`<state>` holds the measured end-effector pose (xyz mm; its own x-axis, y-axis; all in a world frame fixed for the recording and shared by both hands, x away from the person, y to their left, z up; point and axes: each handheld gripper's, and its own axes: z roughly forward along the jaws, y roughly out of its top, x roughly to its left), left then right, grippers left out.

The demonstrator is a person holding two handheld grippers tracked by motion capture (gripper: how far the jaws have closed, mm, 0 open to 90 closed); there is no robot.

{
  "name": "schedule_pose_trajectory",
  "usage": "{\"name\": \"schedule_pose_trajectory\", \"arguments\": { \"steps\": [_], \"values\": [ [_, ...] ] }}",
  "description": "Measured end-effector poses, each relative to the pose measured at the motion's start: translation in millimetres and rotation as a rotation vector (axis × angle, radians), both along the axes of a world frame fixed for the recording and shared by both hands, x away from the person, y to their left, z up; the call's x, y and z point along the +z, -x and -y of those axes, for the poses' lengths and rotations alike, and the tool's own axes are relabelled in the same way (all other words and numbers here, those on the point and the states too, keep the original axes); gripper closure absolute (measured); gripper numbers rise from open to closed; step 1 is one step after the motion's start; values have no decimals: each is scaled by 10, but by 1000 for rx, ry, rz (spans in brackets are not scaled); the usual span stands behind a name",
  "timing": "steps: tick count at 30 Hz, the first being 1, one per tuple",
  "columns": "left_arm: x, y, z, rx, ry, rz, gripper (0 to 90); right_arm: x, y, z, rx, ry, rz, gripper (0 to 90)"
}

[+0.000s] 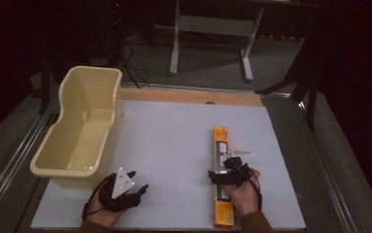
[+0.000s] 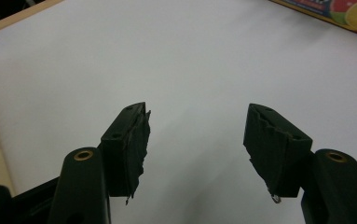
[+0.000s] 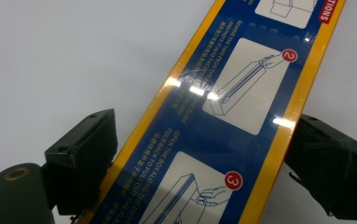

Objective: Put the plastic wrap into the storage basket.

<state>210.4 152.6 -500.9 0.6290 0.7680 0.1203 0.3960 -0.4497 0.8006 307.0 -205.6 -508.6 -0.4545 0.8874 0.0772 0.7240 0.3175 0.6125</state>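
The left gripper (image 1: 136, 187) is held wide and empty over the white table (image 1: 174, 145). The long orange box (image 3: 223, 121) is straddled by the right gripper (image 1: 232, 170), seemingly without firm contact. A square, centred squeeze is advised before the cream tub (image 1: 84, 128) is approached.

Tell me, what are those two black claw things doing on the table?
A person holds a gripper in each hand. The right gripper has its jaws on either side of a long orange and blue box lying flat on the white table; whether the pads press on it is hard to tell. The left gripper is open and empty, hovering near the person's end of a cream tub, which looks empty too.
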Motion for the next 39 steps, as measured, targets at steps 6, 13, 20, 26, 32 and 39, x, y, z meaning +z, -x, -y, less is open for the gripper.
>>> {"name": "schedule_pose_trajectory", "arguments": {
  "steps": [6,13,20,26,32,39],
  "values": [
    [-14,-5,-23,10,-3,-7,404,54,-56,138,69,52,-42,151],
    [-30,-8,11,3,-13,-9,404,154,-106,527,165,146,-76,271],
    [-43,-16,25,0,-19,-17,404,187,-134,779,179,193,-87,336],
    [-50,-25,38,-7,-22,-22,404,194,-232,773,157,158,-143,328],
    [-60,-33,43,-12,-25,-29,404,184,-385,711,145,172,-238,320],
    [-62,-38,37,-14,-30,-31,404,151,-591,550,124,263,-374,340]
  ]
}}
